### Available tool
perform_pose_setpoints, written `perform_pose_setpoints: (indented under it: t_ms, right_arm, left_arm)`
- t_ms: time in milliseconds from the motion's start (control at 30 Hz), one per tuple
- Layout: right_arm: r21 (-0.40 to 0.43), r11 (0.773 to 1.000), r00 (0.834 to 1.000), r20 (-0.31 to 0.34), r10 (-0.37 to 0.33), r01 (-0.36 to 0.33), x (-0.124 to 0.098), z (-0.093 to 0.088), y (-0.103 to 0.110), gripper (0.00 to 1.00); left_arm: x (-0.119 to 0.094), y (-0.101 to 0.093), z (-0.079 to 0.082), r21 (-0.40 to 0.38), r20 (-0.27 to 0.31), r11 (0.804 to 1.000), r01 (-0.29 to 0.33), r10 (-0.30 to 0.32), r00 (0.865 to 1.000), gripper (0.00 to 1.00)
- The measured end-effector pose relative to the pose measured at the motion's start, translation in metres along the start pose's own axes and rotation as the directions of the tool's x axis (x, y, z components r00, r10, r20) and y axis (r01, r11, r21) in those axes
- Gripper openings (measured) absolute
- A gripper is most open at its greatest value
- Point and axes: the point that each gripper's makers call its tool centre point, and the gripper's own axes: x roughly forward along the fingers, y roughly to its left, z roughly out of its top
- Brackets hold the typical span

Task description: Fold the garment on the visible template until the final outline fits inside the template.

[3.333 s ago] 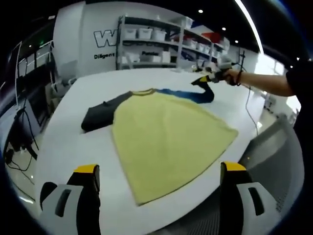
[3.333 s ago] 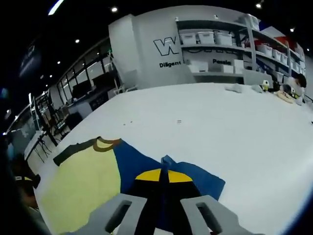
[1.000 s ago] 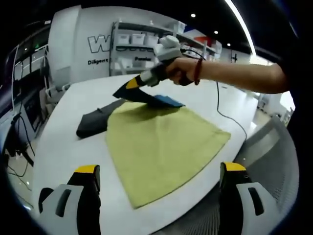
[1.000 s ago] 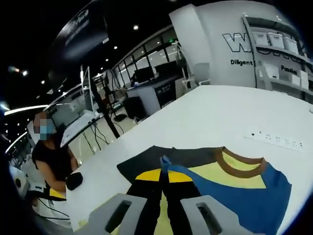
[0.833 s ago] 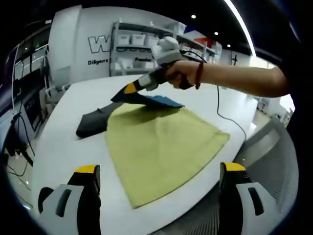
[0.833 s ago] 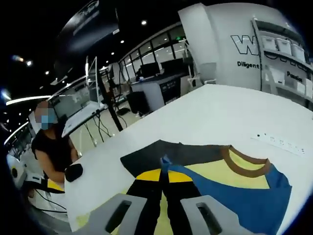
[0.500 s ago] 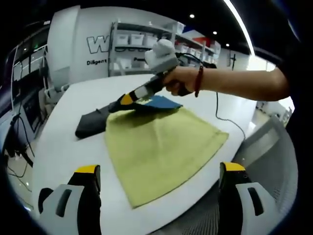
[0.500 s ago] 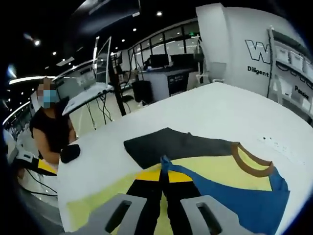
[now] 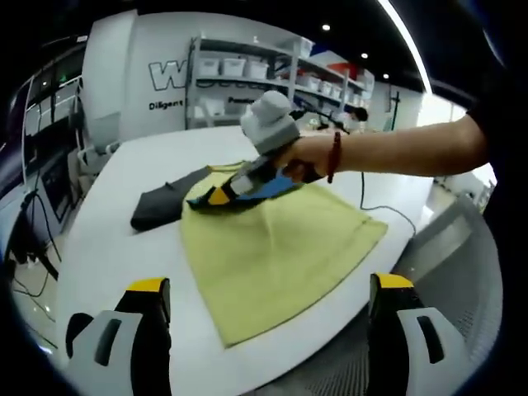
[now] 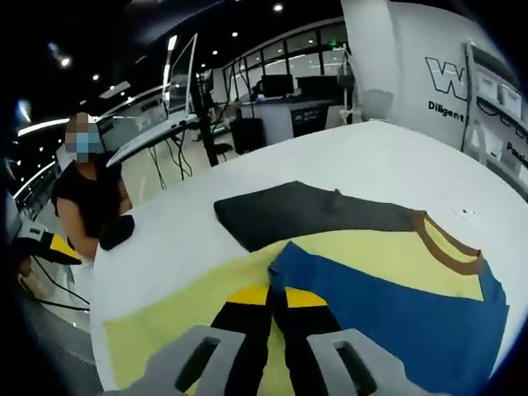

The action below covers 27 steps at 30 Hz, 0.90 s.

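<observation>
blue sleeve (image 10: 396, 309) between right jaws, shirt (image 9: 272, 247) flat

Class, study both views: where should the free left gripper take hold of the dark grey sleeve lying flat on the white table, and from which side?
Grip the dark grey sleeve at its cuff end, coming in from the bare white table beyond it. That end lies flat, clear of the yellow body, so the open left gripper can likely pinch one layer.

The garment (image 9: 280, 247) lies spread on the tabletop (image 9: 115, 264); one sleeve (image 10: 396, 318) is folded over its body, the other sleeve (image 9: 165, 205) extends left. Shelves (image 9: 247, 82) stand far behind.
</observation>
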Motion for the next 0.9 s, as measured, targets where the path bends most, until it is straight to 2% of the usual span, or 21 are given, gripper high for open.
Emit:
perform_pose_setpoints:
  t_ms: [33,133,233,300,433,533,700,733,900]
  right_arm:
    - [0.002,1.0,1.0,0.002,0.003,-0.003,0.0,0.0,0.001,0.02]
    - [0.035,0.999,1.0,0.007,0.008,-0.009,0.0,-0.001,0.002,0.18]
    - [0.095,0.995,0.999,0.04,0.005,-0.009,-0.004,0.003,0.001,0.26]
    - [0.138,0.99,0.996,0.082,-0.025,0.013,-0.008,0.009,-0.007,0.34]
    - [0.143,0.989,0.993,0.102,-0.063,0.048,-0.02,0.015,-0.019,0.65]
    - [0.151,0.986,0.99,0.11,-0.093,0.076,-0.03,0.018,-0.031,0.77]
    - [0.197,0.973,0.98,0.128,-0.15,0.123,-0.044,0.018,-0.052,0.96]
    - [0.21,0.969,0.979,0.126,-0.159,0.131,-0.047,0.016,-0.055,1.0]
    - [0.238,0.958,0.976,0.109,-0.19,0.16,-0.061,0.003,-0.07,0.99]
  left_arm:
    - [0.0,0.0,0.0,0.001,0.001,1.0,0.001,-0.001,1.0,0.97]
    - [0.0,0.0,0.0,0.005,0.0,1.0,-0.003,0.003,1.0,0.98]
    - [0.0,0.0,0.002,0.007,0.003,1.0,-0.006,0.006,1.0,0.99]
    - [0.0,0.0,0.003,0.009,0.001,1.0,-0.009,0.009,1.0,0.99]
    - [-0.002,0.004,0.003,0.01,-0.003,1.0,-0.024,0.024,1.0,0.99]
    - [-0.003,0.004,0.002,0.033,-0.019,0.999,-0.024,0.024,1.0,0.99]
    - [-0.001,0.006,0.006,0.026,-0.006,0.999,-0.028,0.028,1.0,0.99]
    - [-0.001,0.006,0.007,0.025,-0.004,0.999,-0.024,0.024,1.0,0.99]
    - [0.002,0.006,0.006,0.033,-0.015,0.999,-0.021,0.022,1.0,0.99]
